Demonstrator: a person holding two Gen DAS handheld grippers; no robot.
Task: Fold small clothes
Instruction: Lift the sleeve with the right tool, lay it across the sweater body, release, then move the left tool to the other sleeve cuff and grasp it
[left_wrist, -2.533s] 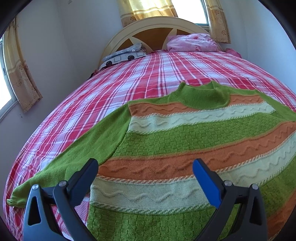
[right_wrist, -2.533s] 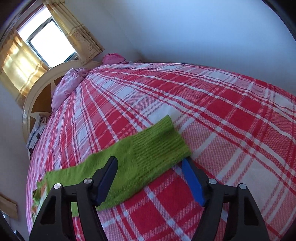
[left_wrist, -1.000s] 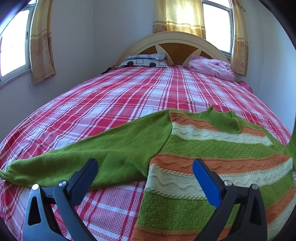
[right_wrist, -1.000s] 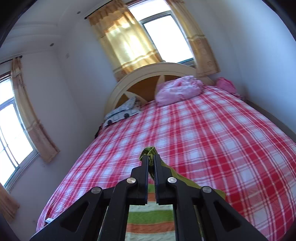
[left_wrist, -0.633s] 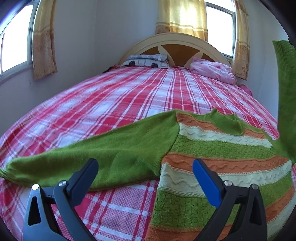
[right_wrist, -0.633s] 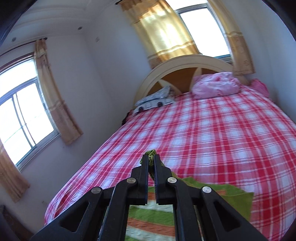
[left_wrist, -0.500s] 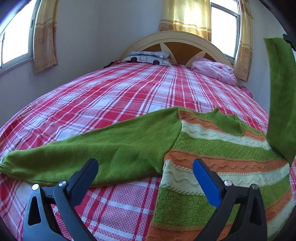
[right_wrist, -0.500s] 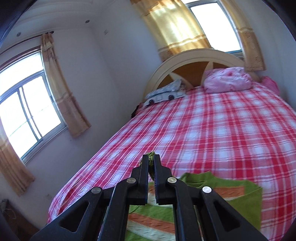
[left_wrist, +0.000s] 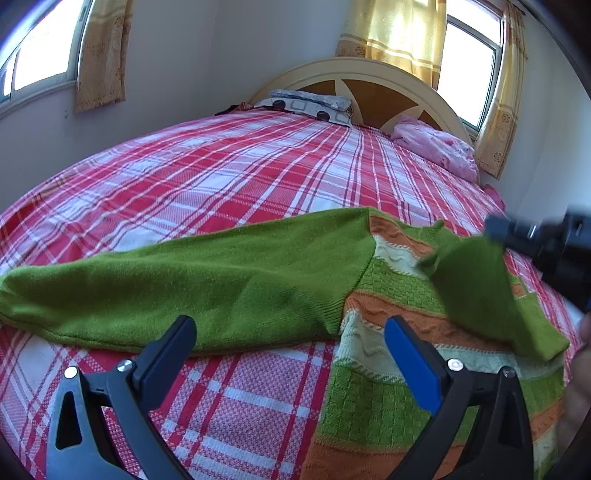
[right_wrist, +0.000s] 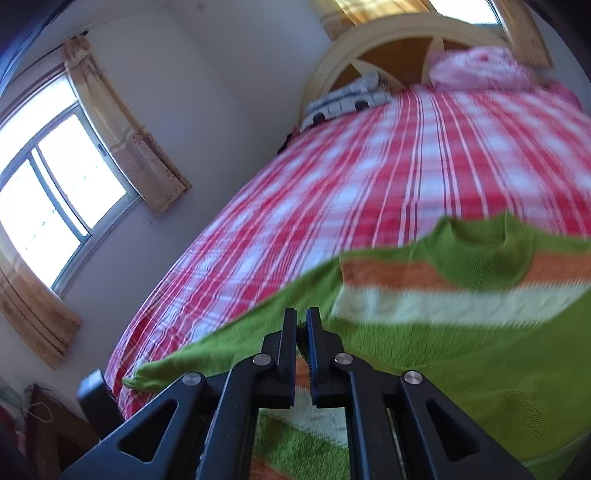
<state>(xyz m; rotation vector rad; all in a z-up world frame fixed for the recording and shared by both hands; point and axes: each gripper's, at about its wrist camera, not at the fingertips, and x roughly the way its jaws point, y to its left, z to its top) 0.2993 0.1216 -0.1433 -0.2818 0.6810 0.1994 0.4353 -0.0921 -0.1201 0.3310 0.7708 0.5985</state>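
A green, orange and cream striped sweater (left_wrist: 388, 402) lies flat on the red plaid bed (left_wrist: 229, 173). Its left sleeve (left_wrist: 184, 273) stretches out to the left. My left gripper (left_wrist: 290, 328) hovers open just above that sleeve's lower edge near the armpit, gripping nothing. My right gripper (left_wrist: 496, 229) is shut on the cuff of the right sleeve (left_wrist: 476, 288), which drapes across the sweater's chest. In the right wrist view the right gripper (right_wrist: 302, 325) pinches a sliver of green knit low over the sweater (right_wrist: 461, 332), with the collar (right_wrist: 480, 251) ahead.
A patterned pillow (left_wrist: 310, 105) and a pink bundle (left_wrist: 436, 147) lie by the headboard (left_wrist: 373, 79). Curtained windows and walls flank the bed. A hand (left_wrist: 576, 387) shows at the right edge. Dark furniture (right_wrist: 96, 398) stands past the bed's left side.
My right gripper has swung down from high above the bed and carried the right sleeve over the sweater's body. The left gripper has drifted slightly and stays open.
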